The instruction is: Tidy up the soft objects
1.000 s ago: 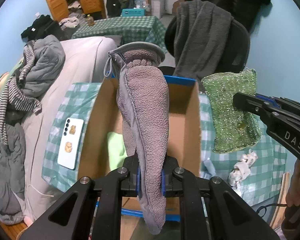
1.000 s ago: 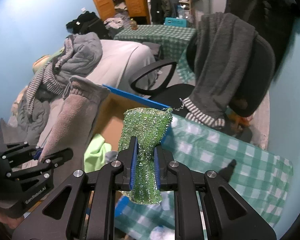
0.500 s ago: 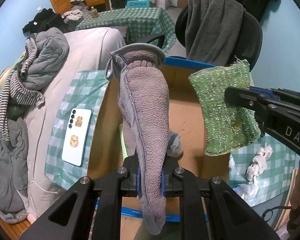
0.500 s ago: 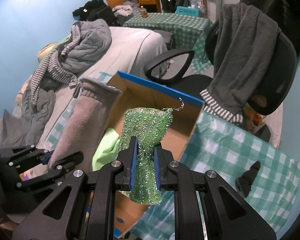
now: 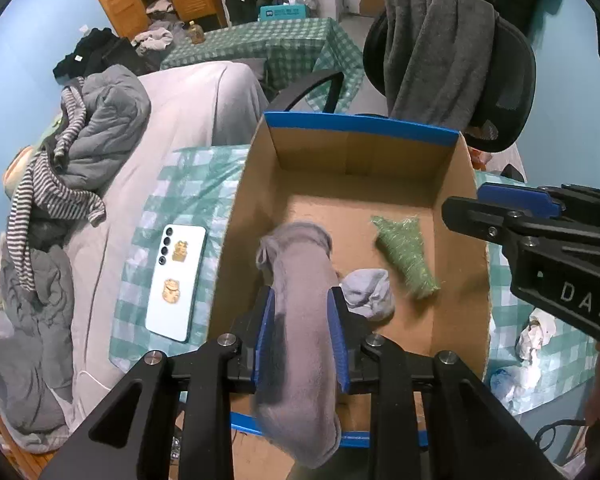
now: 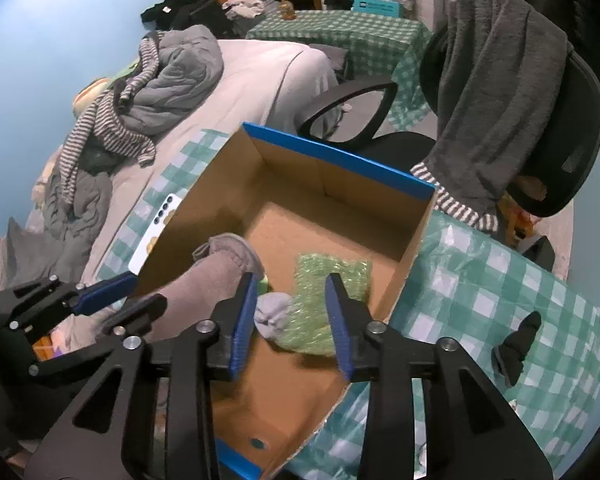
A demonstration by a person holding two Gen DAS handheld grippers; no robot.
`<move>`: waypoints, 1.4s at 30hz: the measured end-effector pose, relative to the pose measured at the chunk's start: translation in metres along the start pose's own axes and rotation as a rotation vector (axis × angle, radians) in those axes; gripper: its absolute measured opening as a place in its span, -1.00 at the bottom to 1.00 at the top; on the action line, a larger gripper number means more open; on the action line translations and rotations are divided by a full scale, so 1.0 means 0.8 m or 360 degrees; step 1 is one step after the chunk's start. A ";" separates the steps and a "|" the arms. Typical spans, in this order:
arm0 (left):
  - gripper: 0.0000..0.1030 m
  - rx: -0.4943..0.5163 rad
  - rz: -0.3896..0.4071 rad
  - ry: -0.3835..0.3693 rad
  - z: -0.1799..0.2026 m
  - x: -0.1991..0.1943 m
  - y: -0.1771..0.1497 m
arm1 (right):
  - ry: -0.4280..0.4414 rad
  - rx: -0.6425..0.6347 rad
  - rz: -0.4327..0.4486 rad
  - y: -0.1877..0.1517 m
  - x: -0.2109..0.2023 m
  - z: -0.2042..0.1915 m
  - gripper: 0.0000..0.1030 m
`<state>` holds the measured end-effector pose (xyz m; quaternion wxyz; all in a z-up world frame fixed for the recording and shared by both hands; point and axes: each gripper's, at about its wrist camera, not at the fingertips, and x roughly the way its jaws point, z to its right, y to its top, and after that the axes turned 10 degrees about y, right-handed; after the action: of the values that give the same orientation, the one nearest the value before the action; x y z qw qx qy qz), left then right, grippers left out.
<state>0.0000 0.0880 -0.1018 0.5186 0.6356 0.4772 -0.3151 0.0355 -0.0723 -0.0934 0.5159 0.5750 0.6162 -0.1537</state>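
Left wrist view: left claw is spreading, grey fleece sock slipping into cardboard box. Right claw is gaping; green sponge cloth is lying at 2 o'clock. Next: pull clear, go for the black sock on the worktop.

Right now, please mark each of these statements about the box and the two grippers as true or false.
1. The right gripper is open. True.
2. The green sparkly cloth hangs from the right gripper. False: it lies loose in the cardboard box.
3. The left gripper is shut tight on the grey fleece sock. False: its jaws are spread, the sock is between them.
4. A white phone lies on the checked cloth, left of the box. True.
5. The box holds nothing. False: a pale balled sock is there too.
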 end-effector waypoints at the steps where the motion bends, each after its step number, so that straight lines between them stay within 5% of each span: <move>1: -0.48 -0.0004 0.0000 -0.0004 -0.001 -0.001 0.000 | -0.0010 0.0006 0.0006 0.000 -0.001 0.000 -0.21; 11: -0.24 0.0020 0.0043 -0.0045 0.006 -0.014 0.004 | -0.0070 0.0050 0.0059 -0.004 -0.022 0.006 0.05; 42: -0.14 0.0184 0.0065 -0.0238 0.103 -0.049 0.015 | -0.0270 0.0305 0.0141 -0.063 -0.107 0.092 0.06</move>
<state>0.0055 -0.0024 -0.0841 0.5214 0.6488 0.4052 -0.3781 0.0092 -0.1912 -0.0751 0.5150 0.6332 0.5269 -0.2371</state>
